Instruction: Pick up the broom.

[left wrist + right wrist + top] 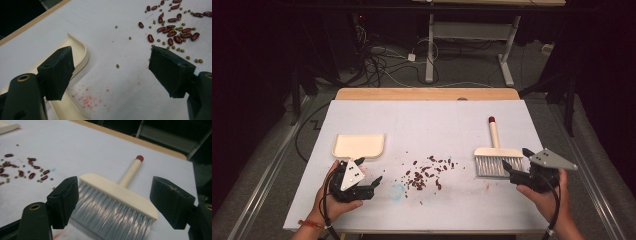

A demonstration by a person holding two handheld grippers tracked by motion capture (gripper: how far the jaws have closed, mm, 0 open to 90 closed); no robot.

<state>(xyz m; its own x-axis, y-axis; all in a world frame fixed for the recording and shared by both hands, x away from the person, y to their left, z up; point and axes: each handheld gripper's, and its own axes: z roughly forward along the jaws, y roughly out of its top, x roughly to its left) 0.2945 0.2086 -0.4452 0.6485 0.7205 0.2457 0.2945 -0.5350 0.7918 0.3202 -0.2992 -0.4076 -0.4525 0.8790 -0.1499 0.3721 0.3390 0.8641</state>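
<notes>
Wide white desk (427, 125) under me, and plenty of bare surface toward its far wooden edge. My left gripper (371, 172) sat low near the front-left part of the desk, jaws spread wide and holding nothing, just beside the near rim of the cream dustpan (358, 145). In the left gripper view the dustpan's (80, 53) curved lip ran behind my left jaw, which hid part of it, and the rest was cut off at the bottom. Faint red smudges (87, 98) speckled the desk between the jaws.

The beans (427, 172) lay scattered mid-desk, between my two hands, well clear of every edge. Up close there were dark red beans (175, 30) mixed with small green ones (117, 66); from the high view the green ones were too small to make out.

My right gripper (516, 162) hovered at the right, jaws also wide apart and empty, right at the bristles of the brush (498, 155). The brush (117, 192) lay flat, red-tipped handle pointing away from me, its bristle ends cut off at the bottom. There was open room between brush and right edge. Both hands gripped from below, wrists near the front edge.
</notes>
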